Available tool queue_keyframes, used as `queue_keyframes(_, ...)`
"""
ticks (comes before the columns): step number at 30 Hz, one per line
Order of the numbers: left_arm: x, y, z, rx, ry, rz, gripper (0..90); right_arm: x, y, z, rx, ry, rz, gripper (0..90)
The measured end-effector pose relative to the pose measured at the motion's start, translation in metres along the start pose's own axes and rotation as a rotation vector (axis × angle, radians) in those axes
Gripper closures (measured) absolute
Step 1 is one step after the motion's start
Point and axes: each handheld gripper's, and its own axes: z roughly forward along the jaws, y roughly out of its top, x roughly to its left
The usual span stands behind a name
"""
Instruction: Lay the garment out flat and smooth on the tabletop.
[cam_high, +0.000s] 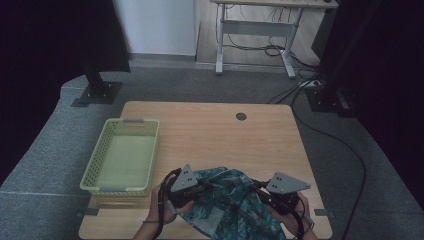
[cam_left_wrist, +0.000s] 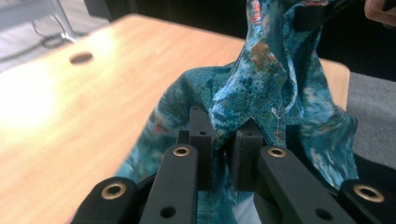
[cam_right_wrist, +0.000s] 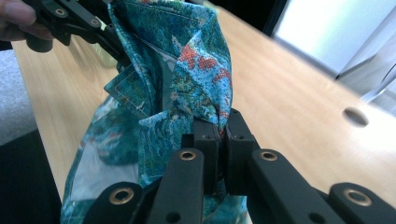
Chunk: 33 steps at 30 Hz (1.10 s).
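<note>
Nearest the lens in the left gripper view: the left gripper (cam_left_wrist: 224, 140), jaws drawn nearly together, a fold of the teal patterned shirt (cam_left_wrist: 261, 88) pinched between the tips. Cloth rising from the pinch up and to the far right, toward the other gripper at the top edge. Much the same in the right gripper view: the right gripper (cam_right_wrist: 223, 133) with jaws pressed close on a seamed edge of the shirt (cam_right_wrist: 187, 70), only a sliver of gap left, cloth filling it. Collar and an orange-red patch of print just above the tips; the left gripper (cam_right_wrist: 70, 21) far up at the left, gripping the upper edge.

From the high view: shirt (cam_high: 232, 207) bunched at the near edge of the wooden table (cam_high: 210, 130), lifted between the two tools, lower part draped on the tabletop. Left gripper (cam_high: 202, 186) at the left side of the cloth, right gripper (cam_high: 257, 190) at the right, near one another, each in a hand. Pale green basket (cam_high: 150, 145) on the left of the table, just beside the shirt. Round hole (cam_high: 241, 116) far in the tabletop, well apart.
</note>
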Motion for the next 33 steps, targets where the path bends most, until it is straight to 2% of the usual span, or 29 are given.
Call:
queue_keyframes(4,0.002,-0.008,0.007,0.017,-0.007,-0.019,81.5,-0.003,-0.013,0.009,0.014,0.012,0.032,85.3)
queue_keyframes(7,0.004,-0.008,0.007,0.016,-0.009,-0.027,81.4,-0.003,-0.017,0.011,0.016,0.017,0.039,85.1)
queue_keyframes(14,0.009,0.0,0.004,0.006,0.002,-0.022,81.0,-0.003,-0.012,0.009,0.002,0.006,0.034,85.1)
queue_keyframes(20,0.015,0.0,0.008,0.009,0.001,-0.04,81.0,-0.007,-0.007,0.013,-0.003,-0.003,0.042,85.0)
queue_keyframes(26,0.021,0.003,0.013,0.024,0.006,-0.034,81.0,-0.013,-0.008,0.018,0.006,-0.007,0.049,85.0)
queue_keyframes(30,0.033,0.016,0.02,0.018,0.047,-0.024,80.4,-0.02,-0.002,0.024,0.003,-0.031,0.055,85.0)
queue_keyframes(33,0.043,0.024,0.033,0.017,0.116,-0.001,76.4,-0.029,0.005,0.034,0.016,-0.08,0.066,85.0)
